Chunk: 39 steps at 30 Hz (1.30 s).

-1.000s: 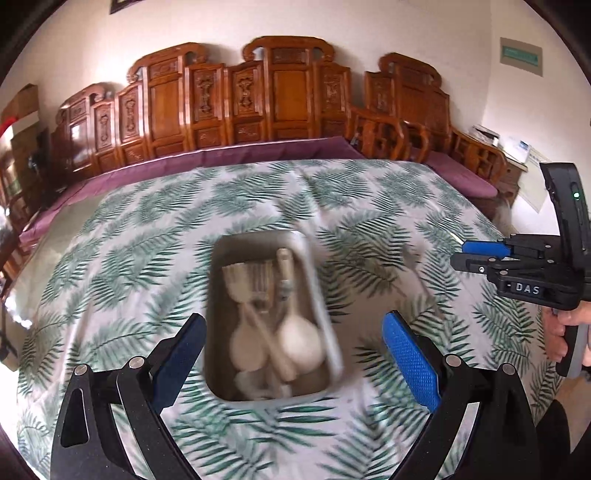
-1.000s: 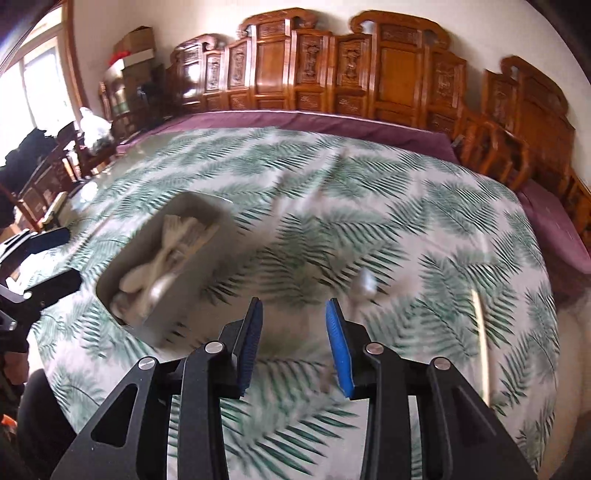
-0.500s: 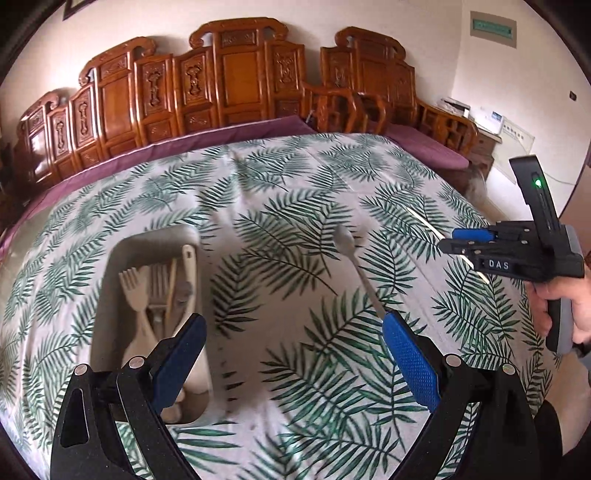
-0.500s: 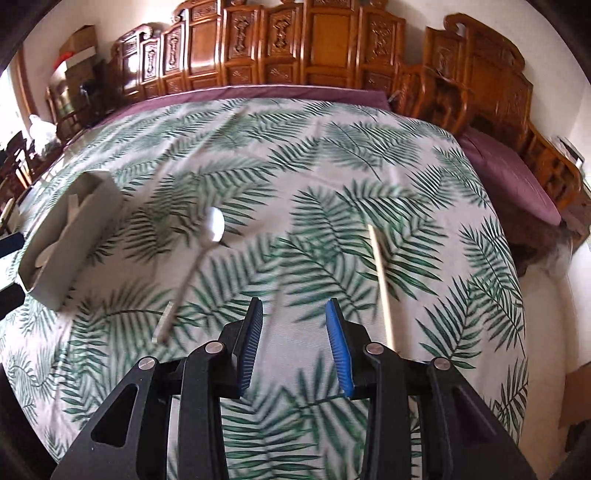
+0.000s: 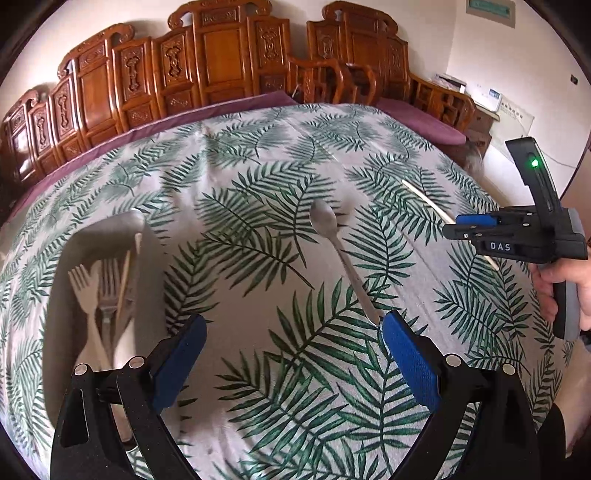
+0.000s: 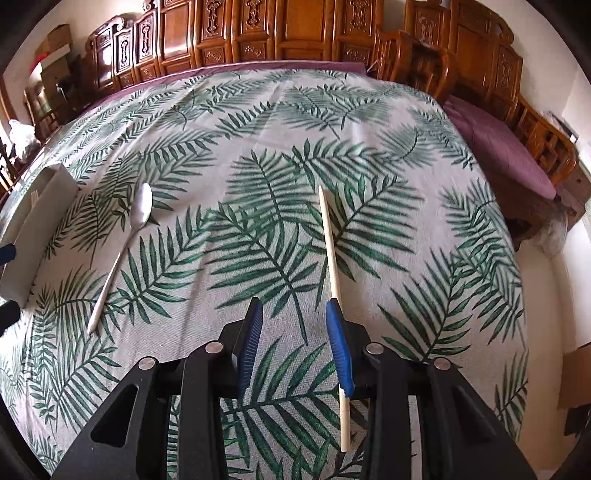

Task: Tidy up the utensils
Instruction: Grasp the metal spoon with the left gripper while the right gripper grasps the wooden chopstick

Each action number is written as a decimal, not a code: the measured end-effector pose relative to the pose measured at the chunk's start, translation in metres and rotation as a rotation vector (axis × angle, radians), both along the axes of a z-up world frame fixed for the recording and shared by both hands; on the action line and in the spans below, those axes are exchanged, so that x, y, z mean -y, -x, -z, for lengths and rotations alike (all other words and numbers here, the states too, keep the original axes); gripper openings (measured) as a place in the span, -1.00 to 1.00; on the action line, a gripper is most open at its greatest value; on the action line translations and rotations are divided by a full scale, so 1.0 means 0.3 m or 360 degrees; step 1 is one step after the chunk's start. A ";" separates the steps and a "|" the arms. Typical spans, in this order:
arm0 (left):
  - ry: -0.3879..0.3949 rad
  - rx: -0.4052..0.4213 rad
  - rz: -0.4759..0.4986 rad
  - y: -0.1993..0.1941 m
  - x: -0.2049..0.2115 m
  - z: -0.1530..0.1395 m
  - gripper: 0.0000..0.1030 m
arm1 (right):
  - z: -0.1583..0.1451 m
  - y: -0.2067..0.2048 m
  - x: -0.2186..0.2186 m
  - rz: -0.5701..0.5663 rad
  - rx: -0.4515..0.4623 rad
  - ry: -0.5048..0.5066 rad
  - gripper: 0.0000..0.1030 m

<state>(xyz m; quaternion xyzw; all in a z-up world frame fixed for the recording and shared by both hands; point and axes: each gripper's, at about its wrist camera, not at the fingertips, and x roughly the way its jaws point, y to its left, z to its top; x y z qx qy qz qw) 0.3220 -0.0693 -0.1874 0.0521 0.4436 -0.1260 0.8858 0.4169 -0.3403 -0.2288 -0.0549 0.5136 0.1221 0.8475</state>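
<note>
left gripper [image 5: 291, 332] wide open, holding nothing, above the tablecloth [image 5: 258, 177]. spoon [image 5: 341, 254] lies ahead, handle tip just by its right finger. tray [image 5: 147, 266] of forks [image 5: 103, 288] sits to its left. right gripper [image 6: 294, 314] partly open, empty, chopstick [image 6: 328, 240] running under its right finger.

A woven, matt tablecloth [image 6: 280, 236] with printed palm fronds covers the frame's middle. The spoon [image 6: 122, 251] at left looks like dull-shining metal; the chopstick [image 6: 330, 258] is pale, smooth wood. Carved chairs [image 6: 295, 26] along the top are glossy varnished wood.
</note>
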 end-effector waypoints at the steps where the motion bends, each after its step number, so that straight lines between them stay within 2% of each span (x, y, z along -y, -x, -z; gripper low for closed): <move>1: -0.0003 -0.0013 0.0000 -0.006 0.006 0.013 0.80 | 0.007 -0.001 0.004 -0.0001 -0.0003 0.0003 -0.26; 7: -0.0011 -0.0081 -0.0009 -0.049 0.029 0.072 0.80 | 0.018 -0.019 0.029 0.0016 0.0008 0.0000 -0.24; 16: -0.0022 -0.0098 -0.0010 -0.108 0.073 0.100 0.80 | -0.034 -0.050 0.073 0.0019 0.0087 -0.0064 -0.24; 21: -0.0024 -0.0110 -0.0011 -0.152 0.111 0.116 0.80 | 0.011 -0.076 0.076 -0.0014 0.0019 0.0009 -0.25; 24: -0.0039 -0.0113 0.0000 -0.177 0.137 0.121 0.80 | 0.018 -0.073 0.075 -0.0043 0.0027 0.0021 -0.59; 25: -0.0043 -0.0115 0.0003 -0.184 0.142 0.123 0.80 | 0.020 -0.070 0.076 -0.0049 0.0029 0.0018 -0.79; 26: -0.0048 -0.0119 0.0007 -0.192 0.149 0.124 0.80 | 0.021 -0.062 0.073 -0.0063 0.0040 0.0029 -0.88; 27: -0.0051 -0.0120 0.0010 -0.199 0.154 0.125 0.79 | 0.023 -0.055 0.071 -0.0073 0.0055 0.0040 -0.88; 29: -0.0054 -0.0129 0.0016 -0.217 0.167 0.127 0.70 | 0.024 -0.049 0.077 -0.0055 0.0059 0.0025 -0.88; 34: -0.0055 -0.0210 0.0012 -0.275 0.188 0.144 0.23 | 0.024 -0.047 0.063 -0.0054 0.0071 0.0066 -0.88; 39: -0.0089 -0.0239 0.0005 -0.314 0.203 0.149 -0.03 | 0.025 -0.040 0.061 -0.0059 0.0093 0.0078 -0.88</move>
